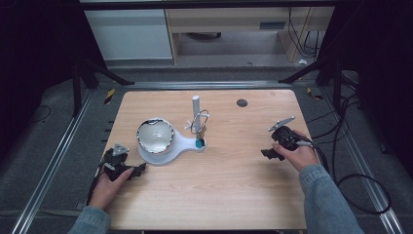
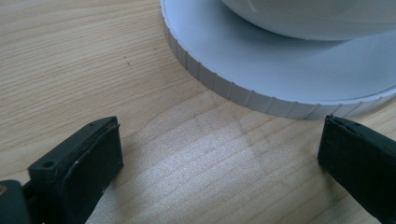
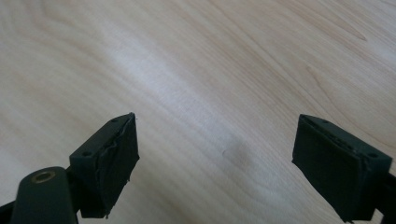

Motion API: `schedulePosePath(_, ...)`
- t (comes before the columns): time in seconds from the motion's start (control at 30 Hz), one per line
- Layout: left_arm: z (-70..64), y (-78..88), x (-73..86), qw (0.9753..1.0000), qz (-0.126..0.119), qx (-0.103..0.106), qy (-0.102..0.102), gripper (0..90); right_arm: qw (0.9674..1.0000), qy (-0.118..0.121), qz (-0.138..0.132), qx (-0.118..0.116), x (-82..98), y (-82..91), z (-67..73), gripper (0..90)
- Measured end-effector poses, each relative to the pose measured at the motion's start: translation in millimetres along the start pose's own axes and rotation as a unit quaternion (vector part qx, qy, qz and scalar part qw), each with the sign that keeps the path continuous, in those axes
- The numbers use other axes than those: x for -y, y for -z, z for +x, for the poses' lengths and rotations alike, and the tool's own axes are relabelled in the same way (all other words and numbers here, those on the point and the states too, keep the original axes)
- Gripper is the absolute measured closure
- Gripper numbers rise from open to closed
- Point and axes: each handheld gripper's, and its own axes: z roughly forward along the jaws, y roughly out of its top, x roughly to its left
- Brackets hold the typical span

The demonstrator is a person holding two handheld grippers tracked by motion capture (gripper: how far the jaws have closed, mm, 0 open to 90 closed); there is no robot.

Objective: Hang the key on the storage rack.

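Jaws of both grippers gape empty; white stand (image 1: pixel 168 148) perhaps stretches rightward, post (image 1: pixel 196 108) upright.

Lab: framed wooden table (image 1: pixel 234 185), black curtains (image 1: pixel 375 58), trailing cables (image 1: pixel 360 180).

The table (image 1: pixel 224 185) is light wood with grain; the stand (image 1: pixel 187 144) and bowl (image 1: pixel 155 136) are white; both grippers are black.
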Motion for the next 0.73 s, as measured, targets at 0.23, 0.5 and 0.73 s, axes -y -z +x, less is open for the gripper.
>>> schedulePosePath(0.23,-0.2,0.0,0.0,1.0000,0.000,0.000,0.001,0.0,0.9988,-0.042,-0.025,0.005,17.5,-30.8,-1.6,14.5)
schedulePosePath(0.5,-0.2,0.0,0.0,1.0000,0.000,0.000,0.001,0.0,0.9928,-0.076,-0.088,0.028,30.7,-45.9,-0.8,4.7)
schedulePosePath(0.73,0.0,-0.1,-0.1,1.0000,0.000,0.000,0.002,0.0,0.9900,-0.090,-0.101,0.040,34.6,-48.1,0.0,0.3)
